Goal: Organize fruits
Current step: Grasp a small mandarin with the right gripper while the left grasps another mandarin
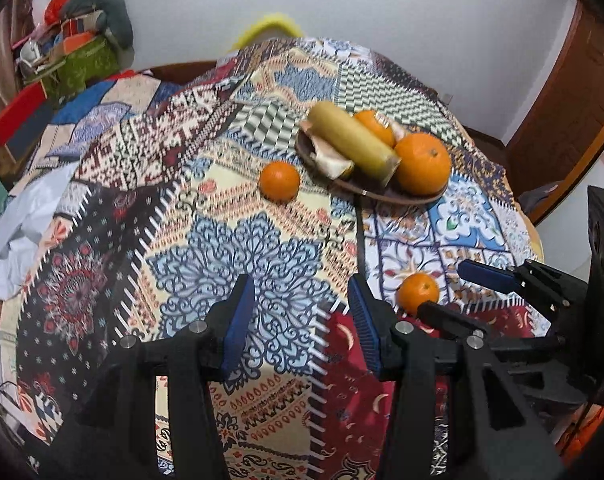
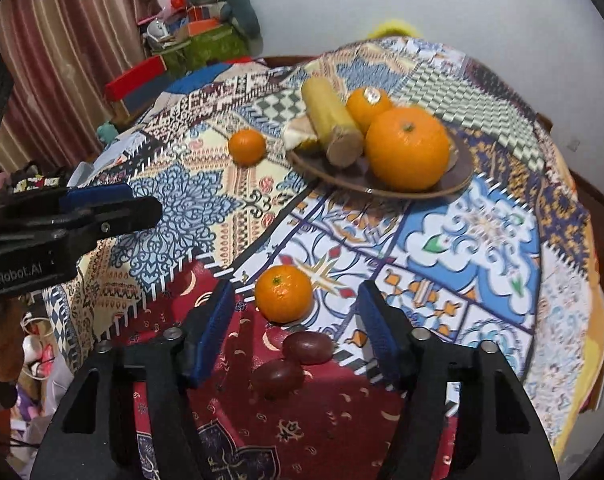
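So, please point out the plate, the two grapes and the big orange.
plate (image 2: 460, 174): right wrist view, bare right rim.
two grapes (image 2: 308, 347): right wrist view, middle of upper grape.
big orange (image 2: 408, 148): right wrist view, middle of peel.

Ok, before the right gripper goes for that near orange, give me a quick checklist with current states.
1. Right gripper open: ok.
2. Near orange lined up between its fingers: ok.
3. Two grapes lying just in front of the orange, could be bumped: not ok.
4. Left gripper open and empty, apart from the orange: ok.
5. Plate has free room: cannot tell; large orange and banana fill much of it.
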The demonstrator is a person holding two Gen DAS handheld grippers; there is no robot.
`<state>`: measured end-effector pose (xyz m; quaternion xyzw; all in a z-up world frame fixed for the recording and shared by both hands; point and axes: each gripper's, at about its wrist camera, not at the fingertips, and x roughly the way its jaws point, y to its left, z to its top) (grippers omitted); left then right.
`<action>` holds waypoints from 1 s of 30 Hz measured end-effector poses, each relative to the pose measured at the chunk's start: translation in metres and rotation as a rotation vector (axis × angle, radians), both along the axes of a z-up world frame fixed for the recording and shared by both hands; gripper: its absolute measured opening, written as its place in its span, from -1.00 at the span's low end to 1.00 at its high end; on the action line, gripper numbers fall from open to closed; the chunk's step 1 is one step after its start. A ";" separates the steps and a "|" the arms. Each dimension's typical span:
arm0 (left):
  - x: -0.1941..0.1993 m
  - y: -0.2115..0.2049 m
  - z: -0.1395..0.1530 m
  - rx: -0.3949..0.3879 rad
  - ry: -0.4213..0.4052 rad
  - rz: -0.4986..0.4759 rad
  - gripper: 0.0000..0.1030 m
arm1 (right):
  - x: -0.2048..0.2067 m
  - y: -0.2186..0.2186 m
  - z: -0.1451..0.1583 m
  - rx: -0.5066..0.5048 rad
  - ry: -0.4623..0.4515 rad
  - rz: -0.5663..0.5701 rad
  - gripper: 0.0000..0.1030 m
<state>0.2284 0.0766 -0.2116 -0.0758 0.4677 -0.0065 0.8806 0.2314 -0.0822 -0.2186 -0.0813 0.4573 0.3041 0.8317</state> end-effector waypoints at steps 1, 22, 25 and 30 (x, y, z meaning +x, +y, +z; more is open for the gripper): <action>0.000 0.000 -0.003 0.000 0.009 -0.002 -0.07 | 0.000 0.002 -0.002 -0.005 0.004 0.002 0.09; 0.031 0.002 -0.012 0.011 0.023 -0.008 -0.06 | 0.016 -0.012 0.008 0.025 -0.041 -0.027 -0.38; 0.041 0.004 -0.012 0.020 0.021 -0.008 -0.06 | 0.023 -0.021 0.017 0.023 -0.074 -0.050 -0.38; 0.066 0.006 -0.015 0.044 0.026 -0.010 -0.06 | 0.039 -0.036 0.027 0.016 -0.127 -0.098 -0.38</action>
